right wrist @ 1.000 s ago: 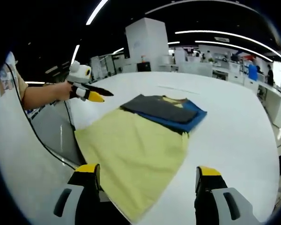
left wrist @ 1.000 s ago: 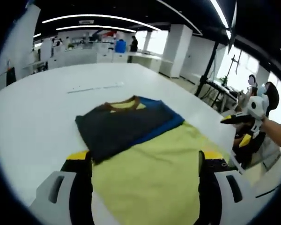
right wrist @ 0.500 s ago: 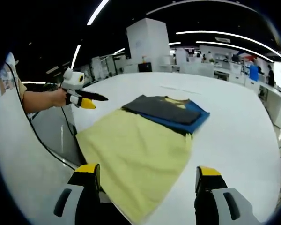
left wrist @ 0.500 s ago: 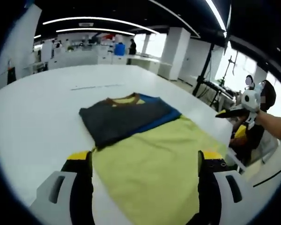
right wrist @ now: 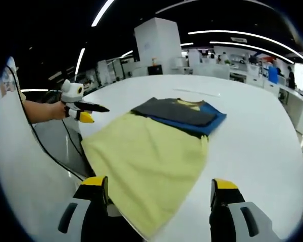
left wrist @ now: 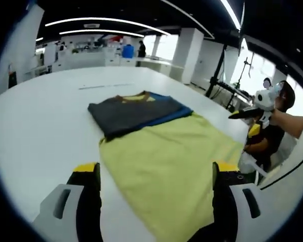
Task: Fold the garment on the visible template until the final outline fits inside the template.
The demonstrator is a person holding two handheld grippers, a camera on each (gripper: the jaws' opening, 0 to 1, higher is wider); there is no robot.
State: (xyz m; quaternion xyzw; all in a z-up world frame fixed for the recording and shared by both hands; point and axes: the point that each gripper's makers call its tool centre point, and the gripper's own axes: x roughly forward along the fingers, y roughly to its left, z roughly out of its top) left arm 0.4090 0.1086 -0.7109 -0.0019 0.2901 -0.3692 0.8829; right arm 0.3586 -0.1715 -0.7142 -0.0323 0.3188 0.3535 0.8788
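Note:
A yellow garment [left wrist: 166,161] lies flat on the white table [left wrist: 35,131], its near edge at the table's edge. Its far end is folded over into a dark grey and blue stack [left wrist: 134,111] with a brown collar. In the left gripper view my left gripper [left wrist: 155,169] stands open above the yellow cloth, holding nothing. My right gripper [left wrist: 247,113] is off the table's right side, held in a hand. The right gripper view shows the same garment [right wrist: 146,161] and folded stack [right wrist: 179,113]. My right gripper [right wrist: 158,184] is open and empty, with my left gripper [right wrist: 88,107] hovering beyond the garment's left edge.
A thin pale strip [left wrist: 98,86] lies on the table beyond the garment, also seen as a strip [right wrist: 197,92] in the right gripper view. A seated person [left wrist: 270,136] is off the table's right edge. Desks and stands fill the far room.
Both hands have drawn outward from the garment's sides, and each view shows the other gripper farther from the cloth. The garment has kept its shape and place.

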